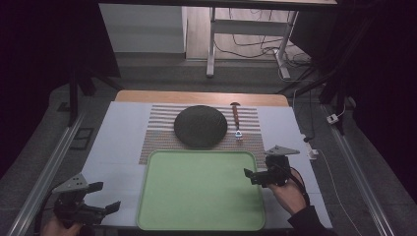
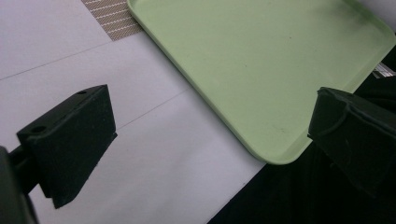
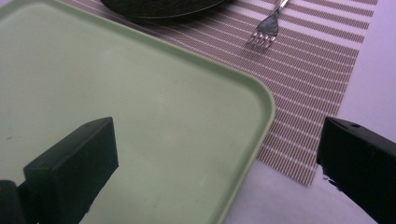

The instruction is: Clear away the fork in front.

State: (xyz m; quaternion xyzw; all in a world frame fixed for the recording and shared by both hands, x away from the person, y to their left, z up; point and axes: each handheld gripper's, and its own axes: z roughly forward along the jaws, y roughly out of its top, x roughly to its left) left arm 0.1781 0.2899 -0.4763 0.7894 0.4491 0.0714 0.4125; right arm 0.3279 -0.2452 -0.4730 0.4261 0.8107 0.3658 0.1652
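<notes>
Both grippers, left gripper (image 1: 100, 196) and right gripper (image 1: 252, 176), sit with fingers spread, empty, flanking the green tray (image 1: 201, 223) — looks light, stiff, slick plastic, so grab its raised rim.

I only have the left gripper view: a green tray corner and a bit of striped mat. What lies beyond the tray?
Observer: A dark round plate sits on the striped placemat, just past the tray's far edge.
Operator: Any cutlery near it?
Observer: Yes, a fork lies on the mat to the right of the plate, tines pointing toward the tray.
Operator: Where is the right gripper?
Observer: The right gripper hovers at the tray's right edge, jaws open, nothing between them.
Operator: And how does my left gripper look from above?
Observer: The left gripper is near the tray's near left corner, above the white table cover, open and holding nothing.
</notes>
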